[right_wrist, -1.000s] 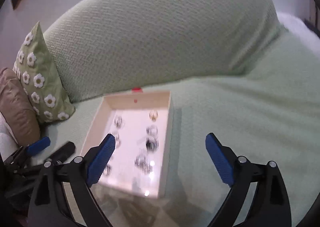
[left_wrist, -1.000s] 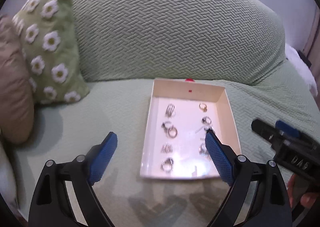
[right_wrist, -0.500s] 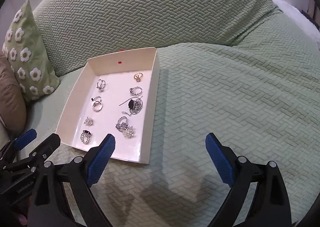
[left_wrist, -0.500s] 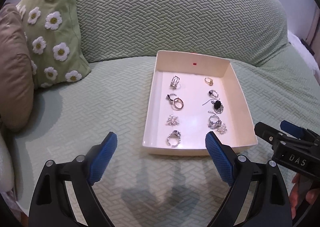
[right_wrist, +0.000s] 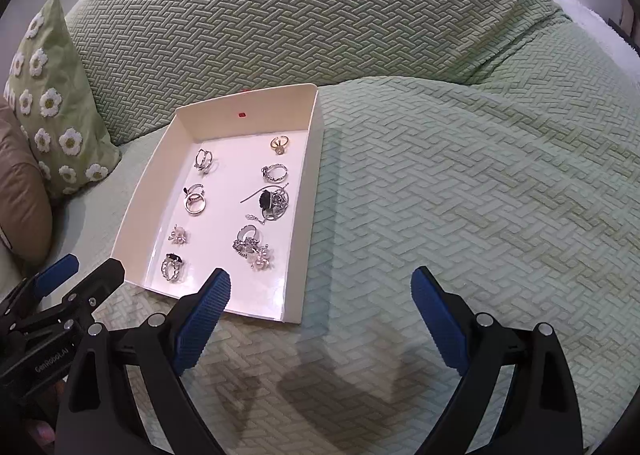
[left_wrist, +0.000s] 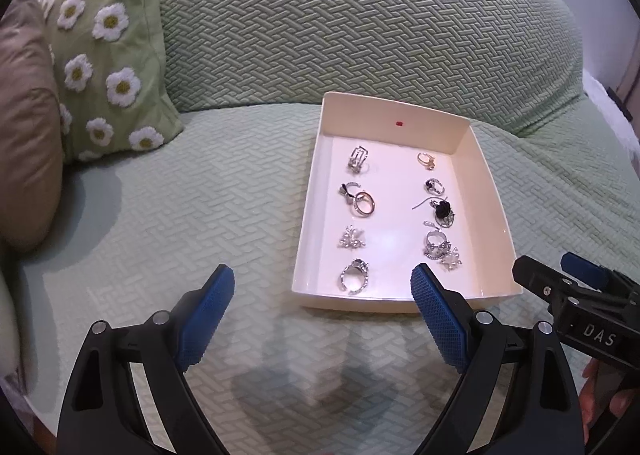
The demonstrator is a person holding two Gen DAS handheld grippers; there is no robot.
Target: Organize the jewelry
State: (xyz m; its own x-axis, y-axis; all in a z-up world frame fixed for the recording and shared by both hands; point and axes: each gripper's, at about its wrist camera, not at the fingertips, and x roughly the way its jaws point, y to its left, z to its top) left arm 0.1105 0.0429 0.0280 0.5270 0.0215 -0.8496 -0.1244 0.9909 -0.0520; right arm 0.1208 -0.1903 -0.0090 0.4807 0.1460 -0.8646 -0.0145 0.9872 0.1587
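A shallow cream tray (left_wrist: 494,191) (right_wrist: 142,197) lies on a green sofa seat, holding several rings and earrings in two columns. Among them are a gold ring (left_wrist: 426,160) (right_wrist: 279,143) at the far right, a plain silver band (left_wrist: 364,205) (right_wrist: 195,204), a black flower earring (left_wrist: 441,209) (right_wrist: 267,200) and a pearl cluster (left_wrist: 353,237) (right_wrist: 178,235). My left gripper (left_wrist: 323,313) hovers open over the seat at the tray's near edge, nothing between its blue pads. My right gripper (right_wrist: 320,311) is open too, above bare fabric right of the tray.
The quilted green sofa back (left_wrist: 360,23) rises behind the tray. A green daisy cushion (left_wrist: 104,51) and a tan cushion (left_wrist: 24,135) stand at the left. The other gripper (left_wrist: 576,303) shows at the right edge of the left wrist view.
Both views have tilted down and cleared from blur. The tray now sits higher in each frame, and its jewelry is sharp. Both grippers stay open.
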